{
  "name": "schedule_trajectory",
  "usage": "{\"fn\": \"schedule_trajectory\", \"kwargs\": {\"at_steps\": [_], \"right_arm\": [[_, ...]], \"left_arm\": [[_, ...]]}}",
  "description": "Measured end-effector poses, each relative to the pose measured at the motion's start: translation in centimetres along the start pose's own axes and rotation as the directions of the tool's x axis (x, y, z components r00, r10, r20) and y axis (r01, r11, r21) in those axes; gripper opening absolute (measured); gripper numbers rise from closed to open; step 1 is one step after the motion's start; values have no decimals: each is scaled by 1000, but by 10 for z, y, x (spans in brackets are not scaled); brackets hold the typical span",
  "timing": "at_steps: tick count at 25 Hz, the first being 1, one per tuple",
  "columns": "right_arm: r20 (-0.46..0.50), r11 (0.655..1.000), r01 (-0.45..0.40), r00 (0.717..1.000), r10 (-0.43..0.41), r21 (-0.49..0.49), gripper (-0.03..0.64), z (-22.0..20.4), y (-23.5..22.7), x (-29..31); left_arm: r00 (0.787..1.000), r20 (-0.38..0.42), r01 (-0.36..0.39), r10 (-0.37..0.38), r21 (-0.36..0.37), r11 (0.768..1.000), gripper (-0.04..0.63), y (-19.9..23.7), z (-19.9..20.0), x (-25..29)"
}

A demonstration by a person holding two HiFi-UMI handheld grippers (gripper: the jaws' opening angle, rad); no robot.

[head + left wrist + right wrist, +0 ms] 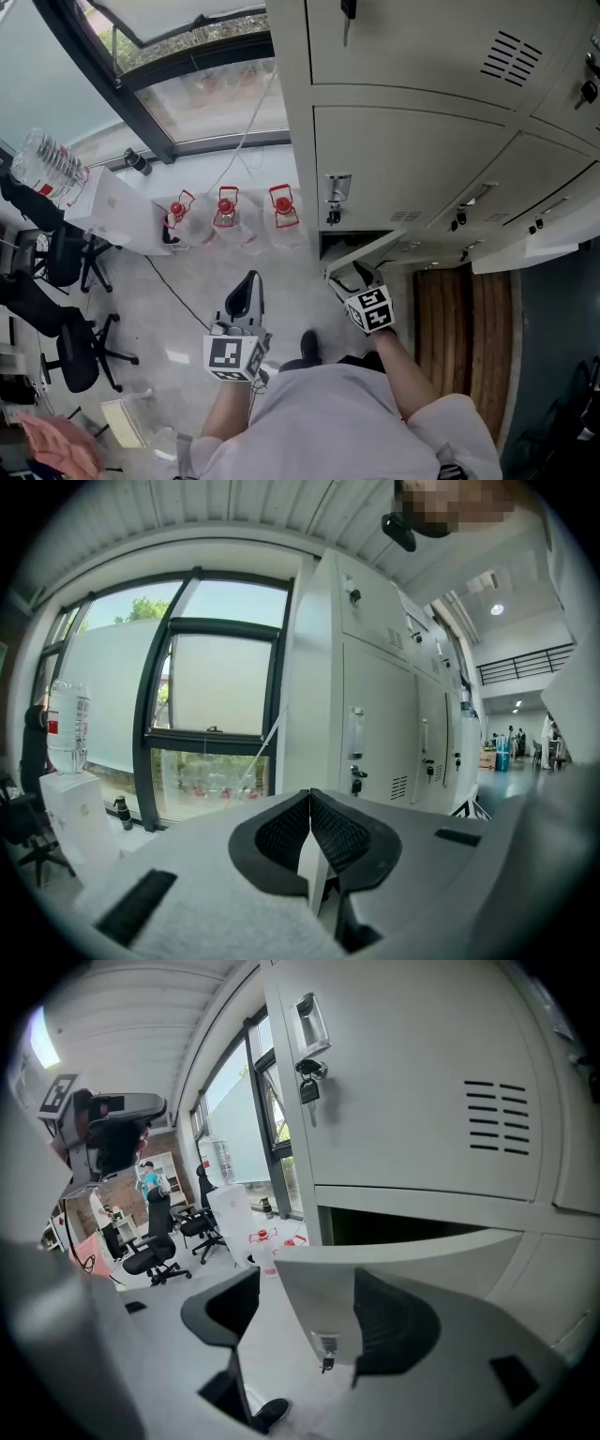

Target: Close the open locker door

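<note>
Locker door (309,1297) ajar; water jugs (228,214) nearby.

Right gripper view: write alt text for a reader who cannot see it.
The right gripper has its jaws apart around the edge of the open locker door, a key hanging in its lock. A closed, vented locker sits above.

Big windows (217,96) light a pale floor (173,314) with black chairs (67,349)

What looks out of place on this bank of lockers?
The lower locker door hangs ajar, while the door above sits flush. The right tool has its jaws open around the ajar door's free edge.
</note>
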State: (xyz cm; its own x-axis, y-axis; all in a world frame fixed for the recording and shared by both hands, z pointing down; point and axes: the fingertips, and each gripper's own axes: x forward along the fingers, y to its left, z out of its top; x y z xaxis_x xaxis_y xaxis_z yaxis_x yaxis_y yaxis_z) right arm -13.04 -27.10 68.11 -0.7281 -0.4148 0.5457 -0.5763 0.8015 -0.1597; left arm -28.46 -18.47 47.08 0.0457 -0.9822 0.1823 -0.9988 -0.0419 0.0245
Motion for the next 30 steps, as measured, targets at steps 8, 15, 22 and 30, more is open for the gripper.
{"fn": "schedule_trajectory", "kwargs": {"at_steps": [8,15,22,30], "right_arm": [[-1,1000,15,1000,-15,-2,275,20,-9,29],[-10,1000,27,1000,-27,-3,275,33,-18,51],[-10,999,41,999,-41,-6,276,41,-27,65],[-24,998,50,998,-51,-25,277,43,-30,69]], "left_arm": [[1000,-15,-13,13,-11,1000,9,26,-3,13],[999,-22,-29,28,-12,1000,9,48,-4,21],[999,-31,-41,40,-16,999,9,62,-7,25],[999,-25,-37,37,-16,999,9,68,-5,27]]}}
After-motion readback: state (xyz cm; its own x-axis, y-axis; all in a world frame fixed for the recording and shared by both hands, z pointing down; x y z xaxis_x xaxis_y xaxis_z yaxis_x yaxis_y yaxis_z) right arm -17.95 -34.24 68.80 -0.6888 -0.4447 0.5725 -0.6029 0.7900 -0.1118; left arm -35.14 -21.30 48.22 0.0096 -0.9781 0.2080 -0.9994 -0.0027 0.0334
